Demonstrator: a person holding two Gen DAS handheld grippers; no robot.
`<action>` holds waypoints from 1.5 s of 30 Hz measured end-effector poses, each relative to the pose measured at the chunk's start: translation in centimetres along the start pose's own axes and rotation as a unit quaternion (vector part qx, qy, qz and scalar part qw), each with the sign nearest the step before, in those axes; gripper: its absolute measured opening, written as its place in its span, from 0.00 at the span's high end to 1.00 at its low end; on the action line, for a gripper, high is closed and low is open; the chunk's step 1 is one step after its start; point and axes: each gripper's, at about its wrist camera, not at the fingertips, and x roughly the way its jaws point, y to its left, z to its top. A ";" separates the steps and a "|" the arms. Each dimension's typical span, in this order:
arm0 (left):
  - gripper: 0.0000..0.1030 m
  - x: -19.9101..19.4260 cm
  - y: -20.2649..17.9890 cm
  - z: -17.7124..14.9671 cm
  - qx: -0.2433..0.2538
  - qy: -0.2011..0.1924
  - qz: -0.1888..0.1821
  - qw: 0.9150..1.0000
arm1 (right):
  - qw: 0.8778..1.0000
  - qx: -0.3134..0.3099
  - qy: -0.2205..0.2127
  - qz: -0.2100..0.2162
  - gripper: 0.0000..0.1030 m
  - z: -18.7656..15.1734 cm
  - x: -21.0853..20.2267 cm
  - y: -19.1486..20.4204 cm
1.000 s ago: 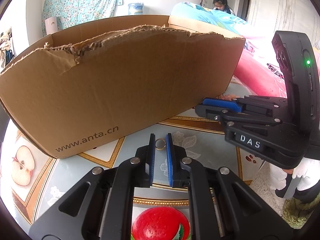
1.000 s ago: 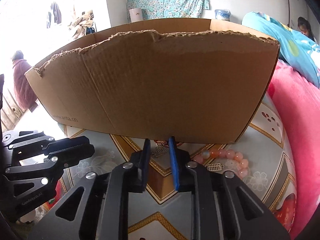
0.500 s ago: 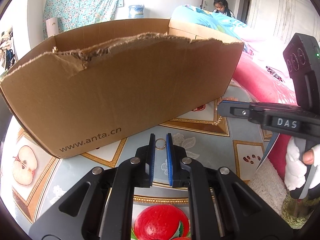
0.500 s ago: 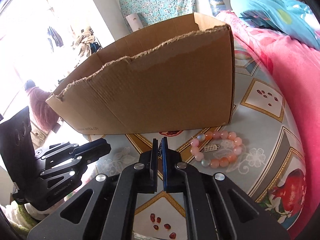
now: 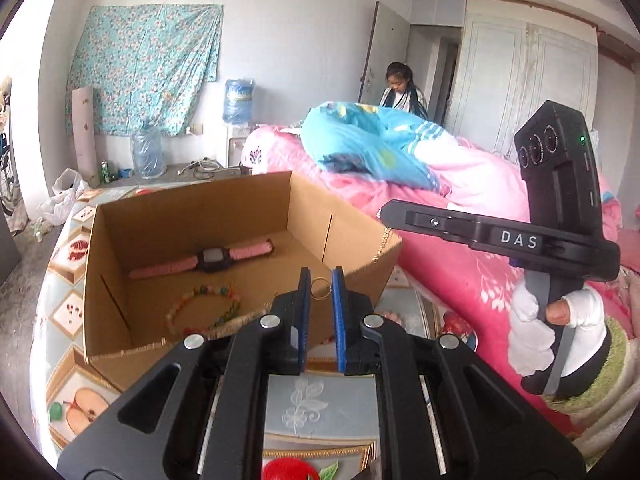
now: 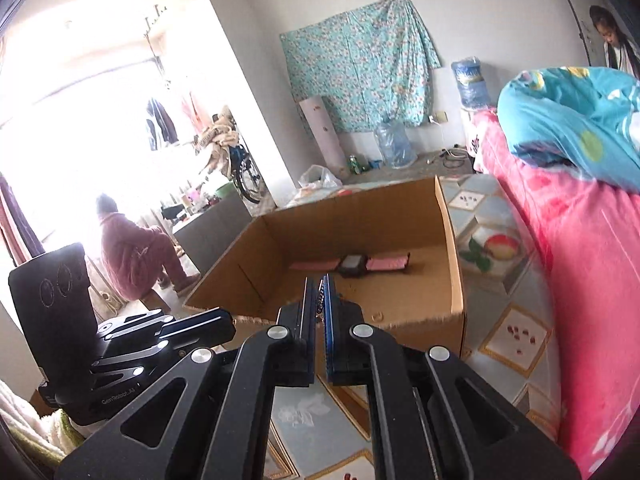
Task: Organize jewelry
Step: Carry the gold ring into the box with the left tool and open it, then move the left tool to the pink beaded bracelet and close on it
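Two pairs of black tongs with blue pads are raised above the near edge of an open brown cardboard box (image 5: 200, 240). The left gripper (image 5: 319, 286) pinches a thin gold ring (image 5: 320, 289) between its pads, the ring standing upright in the narrow gap, just over the box's torn near wall. The right gripper (image 6: 319, 294) has its pads nearly together, clamped on a thin gold chain (image 5: 382, 246); in the left view that chain dangles from its tip beside the box's right corner, while in its own view only a small bit of metal shows between the pads.

Inside the box, a pink-strapped digital watch (image 5: 208, 258) lies flat near the far wall, and a multicoloured beaded bracelet (image 5: 204, 306) lies nearer the front. The box rests on a fruit-patterned tablecloth (image 5: 304, 404), with a pink quilt (image 5: 460, 272) just beside it on the right.
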 end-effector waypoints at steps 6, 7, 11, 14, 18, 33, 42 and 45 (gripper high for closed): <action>0.91 5.2 2.1 3.4 -0.021 0.042 0.017 0.999 | 0.999 0.020 0.040 0.012 0.96 3.3 4.9 -3.0; 0.91 6.3 2.7 3.7 -0.031 0.055 0.017 0.998 | 0.998 0.027 0.053 0.010 0.96 3.5 5.9 -3.5; 0.90 10.3 4.4 4.0 -0.054 0.112 0.027 0.992 | 0.993 0.042 0.107 -0.010 0.96 3.8 9.7 -5.5; 0.74 12.3 5.2 3.5 -0.071 0.133 0.042 0.988 | 0.993 0.031 0.115 -0.025 0.94 3.9 10.6 -5.9; 0.65 12.1 5.9 2.9 -0.081 0.124 0.043 0.988 | 0.994 0.016 0.104 -0.037 0.69 4.2 10.2 -5.8; 0.43 1.7 2.4 1.9 -0.035 0.000 0.006 0.999 | 0.995 0.004 -0.016 -0.102 0.18 2.9 -1.6 -4.2; 0.38 4.0 -3.3 -4.5 -0.008 0.072 -0.063 0.995 | 0.973 0.096 0.067 -0.198 0.10 -5.3 -2.8 -9.2; 0.38 6.9 -5.2 -6.0 0.030 0.098 -0.051 0.993 | 0.965 0.127 0.086 -0.212 0.10 -7.3 -2.6 -10.8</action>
